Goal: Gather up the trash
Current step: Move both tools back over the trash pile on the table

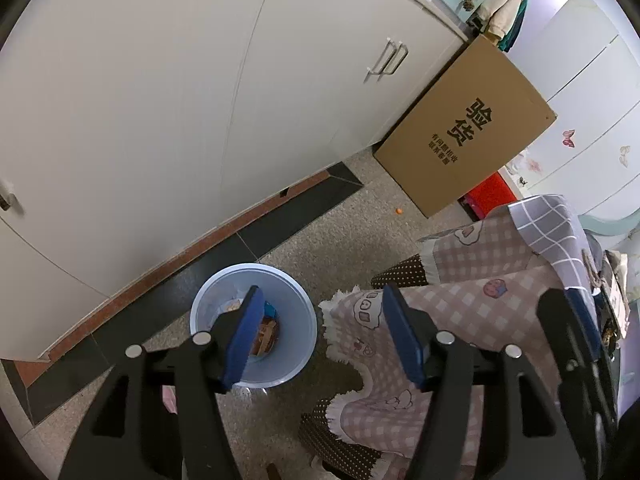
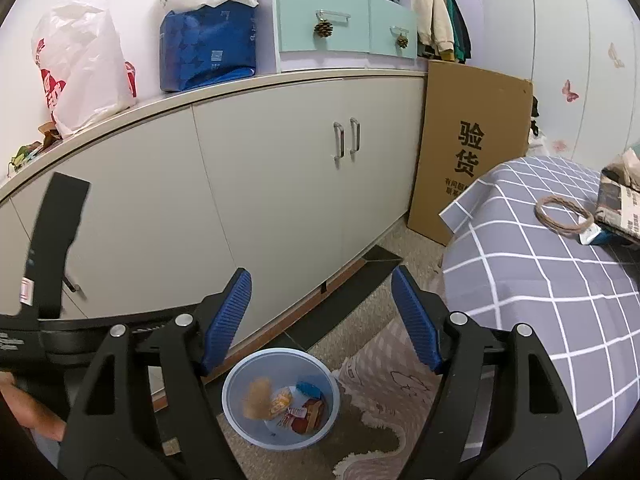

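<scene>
A light blue trash bin (image 2: 280, 436) stands on the floor by the white cabinet and holds several wrappers (image 2: 296, 408). A blurred tan piece (image 2: 256, 396) is inside it near its left wall. It also shows in the left wrist view (image 1: 296, 312) below my left gripper. My right gripper (image 2: 320, 316) is open and empty above the bin. My left gripper (image 1: 324, 332) is open and empty, over the bin's right edge. In the right wrist view the left gripper's body (image 2: 48, 248) shows at the far left.
A table with a grey checked cloth (image 2: 560, 280) stands at the right, with a twine ring (image 2: 564, 216) and a newspaper bundle (image 2: 620, 208) on it. A cardboard sheet (image 2: 472, 152) leans by the cabinet (image 2: 240, 184). A pink checked blanket (image 1: 460, 320) hangs by the bin.
</scene>
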A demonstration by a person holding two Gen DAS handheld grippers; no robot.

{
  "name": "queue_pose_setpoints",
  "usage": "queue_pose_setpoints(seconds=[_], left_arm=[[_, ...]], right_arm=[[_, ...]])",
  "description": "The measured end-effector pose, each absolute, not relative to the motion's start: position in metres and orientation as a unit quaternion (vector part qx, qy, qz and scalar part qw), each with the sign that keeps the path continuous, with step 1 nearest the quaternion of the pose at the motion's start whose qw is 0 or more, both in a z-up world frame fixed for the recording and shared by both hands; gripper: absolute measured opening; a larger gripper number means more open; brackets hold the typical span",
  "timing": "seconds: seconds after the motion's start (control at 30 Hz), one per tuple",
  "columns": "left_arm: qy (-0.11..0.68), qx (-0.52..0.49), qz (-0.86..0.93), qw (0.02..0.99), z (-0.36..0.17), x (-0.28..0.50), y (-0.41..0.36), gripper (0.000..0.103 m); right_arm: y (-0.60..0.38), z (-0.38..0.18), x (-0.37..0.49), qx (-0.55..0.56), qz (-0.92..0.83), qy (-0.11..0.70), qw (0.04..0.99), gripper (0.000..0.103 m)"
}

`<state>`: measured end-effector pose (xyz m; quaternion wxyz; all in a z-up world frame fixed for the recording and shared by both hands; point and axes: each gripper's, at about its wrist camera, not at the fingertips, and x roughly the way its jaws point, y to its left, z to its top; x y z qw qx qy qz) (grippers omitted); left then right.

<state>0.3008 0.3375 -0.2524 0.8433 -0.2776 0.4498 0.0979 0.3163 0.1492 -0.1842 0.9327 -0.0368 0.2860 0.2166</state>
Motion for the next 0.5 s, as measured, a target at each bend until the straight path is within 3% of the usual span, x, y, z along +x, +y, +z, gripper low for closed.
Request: queue_pose_setpoints(seconds=[0.5], left_arm=[[0.381, -0.223, 0.102, 0.891, -0.16, 0.261, 0.293, 0.065]], right_arm=[[0.094, -0.133, 0.28, 0.008, 0.221, 0.27, 0.937, 0.074]])
